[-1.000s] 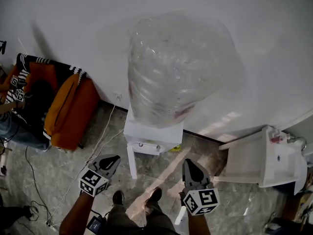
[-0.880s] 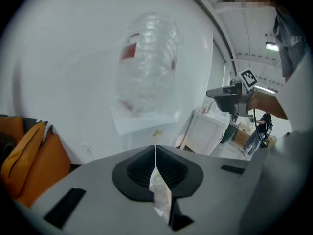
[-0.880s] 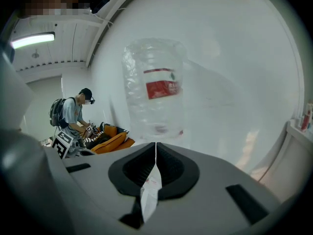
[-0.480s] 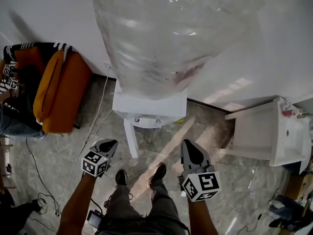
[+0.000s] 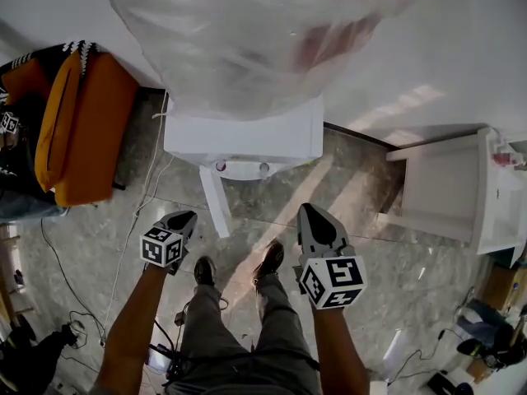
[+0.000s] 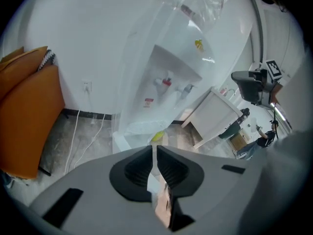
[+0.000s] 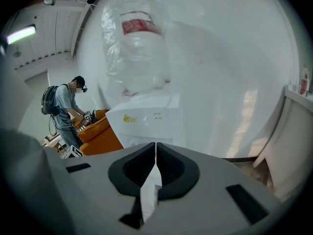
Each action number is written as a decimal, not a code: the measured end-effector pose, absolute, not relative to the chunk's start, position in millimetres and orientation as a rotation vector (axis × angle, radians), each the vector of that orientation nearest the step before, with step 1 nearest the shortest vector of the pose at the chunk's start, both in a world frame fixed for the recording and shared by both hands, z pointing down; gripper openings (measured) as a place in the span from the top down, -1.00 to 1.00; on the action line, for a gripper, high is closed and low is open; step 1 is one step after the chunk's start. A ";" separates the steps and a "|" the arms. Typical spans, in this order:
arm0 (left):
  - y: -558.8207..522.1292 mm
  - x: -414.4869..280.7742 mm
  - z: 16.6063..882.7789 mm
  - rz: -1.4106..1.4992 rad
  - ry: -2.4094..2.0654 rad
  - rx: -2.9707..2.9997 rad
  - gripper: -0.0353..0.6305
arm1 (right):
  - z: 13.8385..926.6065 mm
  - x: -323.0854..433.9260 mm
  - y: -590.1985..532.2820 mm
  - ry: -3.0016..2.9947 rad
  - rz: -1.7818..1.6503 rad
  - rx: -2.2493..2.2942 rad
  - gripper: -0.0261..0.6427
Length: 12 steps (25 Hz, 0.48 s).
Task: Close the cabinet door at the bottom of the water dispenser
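The water dispenser [image 5: 247,142] has a smooth, glossy white plastic shell. The bottle [image 5: 247,31] on it, at twelve o'clock, is clear plastic under thin, crinkled film. The floor [image 5: 74,237] is polished grey veined stone with a soft sheen. At ten o'clock the armchair [image 5: 90,130] wears smooth orange leather-like upholstery. At three o'clock the cupboard [image 5: 445,188] looks matt white.

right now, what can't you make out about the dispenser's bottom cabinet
- Cabinet inside: head view, hidden under the top of the water dispenser; only the upper edge of the cabinet door shows.
- Dispenser base: right gripper view, covered by the right tool, jaws shut.
- Top of the bottle: head view, blurred and cut off by the upper edge.
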<state>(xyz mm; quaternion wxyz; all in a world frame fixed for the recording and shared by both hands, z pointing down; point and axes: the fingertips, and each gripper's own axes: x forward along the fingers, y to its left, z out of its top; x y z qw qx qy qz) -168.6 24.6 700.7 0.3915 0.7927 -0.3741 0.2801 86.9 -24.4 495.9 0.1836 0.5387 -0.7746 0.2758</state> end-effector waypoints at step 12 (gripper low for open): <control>36.6 -168.3 815.3 0.690 -0.971 1.791 0.47 | 555.6 94.3 -12.0 -2.120 0.827 1.498 0.83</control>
